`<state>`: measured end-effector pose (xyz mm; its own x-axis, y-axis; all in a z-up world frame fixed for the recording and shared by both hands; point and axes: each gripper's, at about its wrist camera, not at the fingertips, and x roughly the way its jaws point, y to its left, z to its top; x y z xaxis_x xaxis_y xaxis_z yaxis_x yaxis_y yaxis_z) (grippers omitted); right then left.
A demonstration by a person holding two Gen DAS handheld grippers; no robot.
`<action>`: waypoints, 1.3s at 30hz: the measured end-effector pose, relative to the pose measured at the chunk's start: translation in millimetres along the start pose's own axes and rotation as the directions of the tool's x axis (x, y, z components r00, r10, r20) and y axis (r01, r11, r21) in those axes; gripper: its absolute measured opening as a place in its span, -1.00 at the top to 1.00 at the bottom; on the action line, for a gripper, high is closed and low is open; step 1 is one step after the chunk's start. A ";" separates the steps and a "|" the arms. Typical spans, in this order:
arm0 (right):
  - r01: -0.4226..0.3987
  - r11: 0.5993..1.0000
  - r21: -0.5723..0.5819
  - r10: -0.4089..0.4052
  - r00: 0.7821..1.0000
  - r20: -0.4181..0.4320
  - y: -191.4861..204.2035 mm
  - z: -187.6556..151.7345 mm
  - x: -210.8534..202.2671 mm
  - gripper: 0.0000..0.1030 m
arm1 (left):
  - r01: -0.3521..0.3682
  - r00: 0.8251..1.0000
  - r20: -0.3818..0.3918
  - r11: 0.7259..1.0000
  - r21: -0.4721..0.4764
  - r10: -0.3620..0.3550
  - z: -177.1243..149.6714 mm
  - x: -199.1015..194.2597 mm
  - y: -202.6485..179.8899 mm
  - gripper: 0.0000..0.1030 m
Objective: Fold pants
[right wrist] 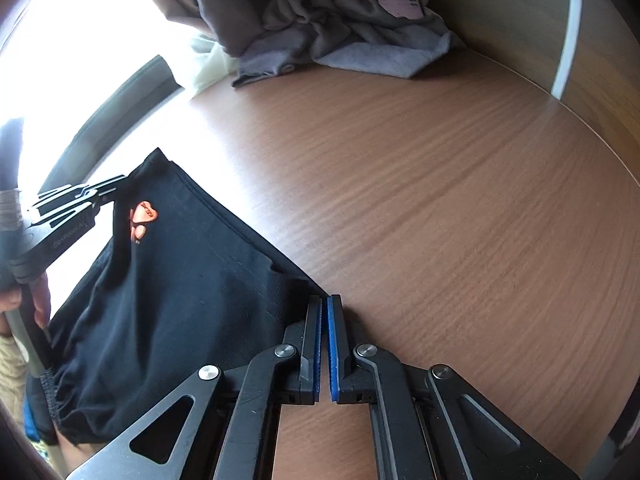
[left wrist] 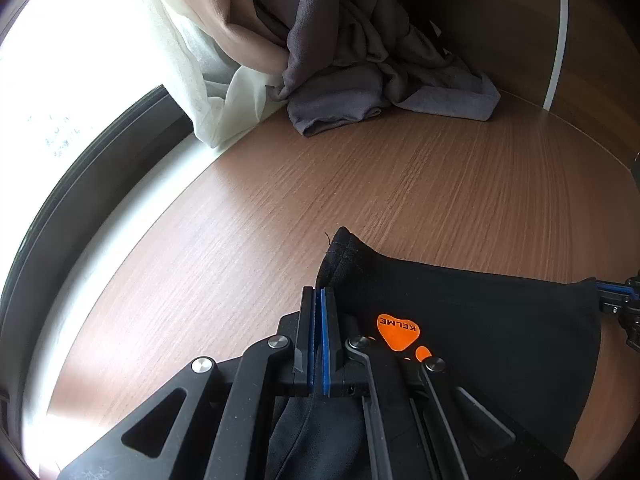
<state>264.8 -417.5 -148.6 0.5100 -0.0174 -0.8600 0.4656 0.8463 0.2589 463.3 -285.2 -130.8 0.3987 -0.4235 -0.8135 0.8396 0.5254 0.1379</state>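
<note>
With its blue-padded jaws pressed nearly together, the left gripper pinches one corner of the black pants, the dark cloth running down between the pads and hanging below them. Just beside that gripper, on the side facing the right gripper, an orange heart-shaped logo reading KELME is printed on the cloth. The pants stretch from this corner across to the right gripper, whose jaws are likewise closed to a thin slit, their tips at the opposite corner of the cloth. Whether the pads actually press the fabric there cannot be told from the right wrist view, since only the very edge of the cloth meets the tips.

Seen from the right wrist, the pants hang as a taut dark sheet between the two grippers, over the near edge of the brown wooden table, with a gathered elastic waistband at the lower end. A person's hand holds the handle of the left gripper.

Beyond the pants, the table lies bare. At its far side, a grey curtain pools in folds on the wood, beside a sheer white curtain and a bright window.
</note>
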 end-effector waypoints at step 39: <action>0.177 0.981 -0.079 -0.170 0.982 0.087 11.1 5.8 -9.9 0.61 | 0.042 0.999 -0.029 0.999 0.017 -0.042 7.6 15.0 -2.6 0.33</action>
<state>269.1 -411.0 -134.6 0.4842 -0.2074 -0.8500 0.4901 0.8691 0.0672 469.9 -298.5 -139.1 0.3524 -0.4237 -0.8344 0.8620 0.4942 0.1132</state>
